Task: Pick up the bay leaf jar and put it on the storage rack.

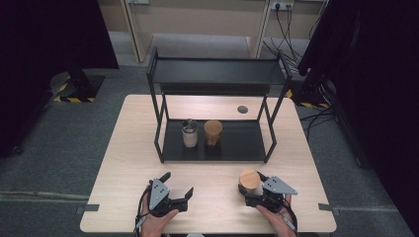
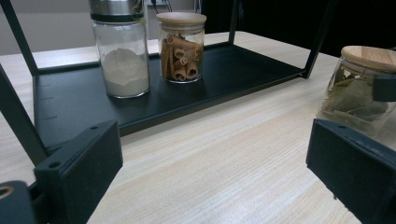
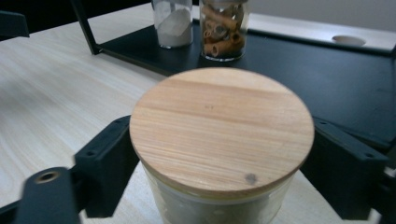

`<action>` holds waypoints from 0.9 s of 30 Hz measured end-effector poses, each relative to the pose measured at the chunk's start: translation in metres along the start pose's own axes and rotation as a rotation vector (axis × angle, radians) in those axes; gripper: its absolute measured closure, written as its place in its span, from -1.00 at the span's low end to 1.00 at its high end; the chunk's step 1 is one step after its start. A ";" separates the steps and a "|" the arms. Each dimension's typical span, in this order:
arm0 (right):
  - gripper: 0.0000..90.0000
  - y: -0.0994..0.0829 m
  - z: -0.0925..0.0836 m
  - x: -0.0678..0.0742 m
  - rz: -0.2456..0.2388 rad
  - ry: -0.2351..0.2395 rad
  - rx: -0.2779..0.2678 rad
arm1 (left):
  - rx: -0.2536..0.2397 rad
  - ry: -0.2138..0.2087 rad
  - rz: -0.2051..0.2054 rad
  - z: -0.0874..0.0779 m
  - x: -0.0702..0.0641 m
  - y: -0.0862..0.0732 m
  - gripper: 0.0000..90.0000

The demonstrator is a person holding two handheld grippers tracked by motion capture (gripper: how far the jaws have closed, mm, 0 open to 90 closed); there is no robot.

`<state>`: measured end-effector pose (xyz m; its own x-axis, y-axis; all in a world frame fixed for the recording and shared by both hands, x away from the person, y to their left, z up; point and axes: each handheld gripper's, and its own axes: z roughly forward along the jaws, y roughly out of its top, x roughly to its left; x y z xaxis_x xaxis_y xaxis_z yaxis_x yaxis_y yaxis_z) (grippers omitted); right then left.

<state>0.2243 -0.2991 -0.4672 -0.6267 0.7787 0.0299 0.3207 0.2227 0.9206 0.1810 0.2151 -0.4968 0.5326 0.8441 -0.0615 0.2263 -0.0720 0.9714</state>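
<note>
With right gripper (image 1: pixel 253 193) jaws clamped on jar (image 3: pixel 219 140) just below lid (image 1: pixel 249 178) — liable to slip on glass; left gripper (image 1: pixel 174 190) wide, empty.

Black rack (image 1: pixel 217 74) on desk (image 1: pixel 128 153); lower shelf holds white-powder jar (image 1: pixel 189 133) beside cinnamon-stick jar (image 1: pixel 213 131), apart.

The right hand-held gripper (image 3: pixel 219 172) has its black jaws set against both sides of a glass jar with a round wooden lid (image 3: pixel 222 128). Farther off, a white-powder jar (image 3: pixel 173 23) and a cinnamon-stick jar (image 3: pixel 223 29) stand on the black shelf (image 3: pixel 299 70) on the desk (image 3: pixel 51 88).
</note>
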 end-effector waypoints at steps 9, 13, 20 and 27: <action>-0.45 0.004 -0.002 -0.003 0.032 0.011 -0.007 | 0.000 0.001 -0.001 0.000 0.000 0.000 -0.94; -0.44 0.007 -0.005 -0.001 0.019 0.001 -0.036 | -0.001 0.004 0.000 0.000 0.000 0.000 -0.94; -0.44 0.015 -0.003 0.000 0.007 -0.001 -0.052 | 0.000 0.002 0.000 0.000 0.000 0.000 -0.93; -0.44 0.031 0.004 -0.002 -0.018 -0.003 -0.064 | 0.005 0.001 0.004 0.000 0.000 0.000 -0.93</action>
<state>0.2381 -0.2916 -0.4399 -0.6300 0.7765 0.0127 0.2638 0.1986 0.9439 0.1811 0.2147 -0.4965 0.5327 0.8444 -0.0576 0.2286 -0.0780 0.9704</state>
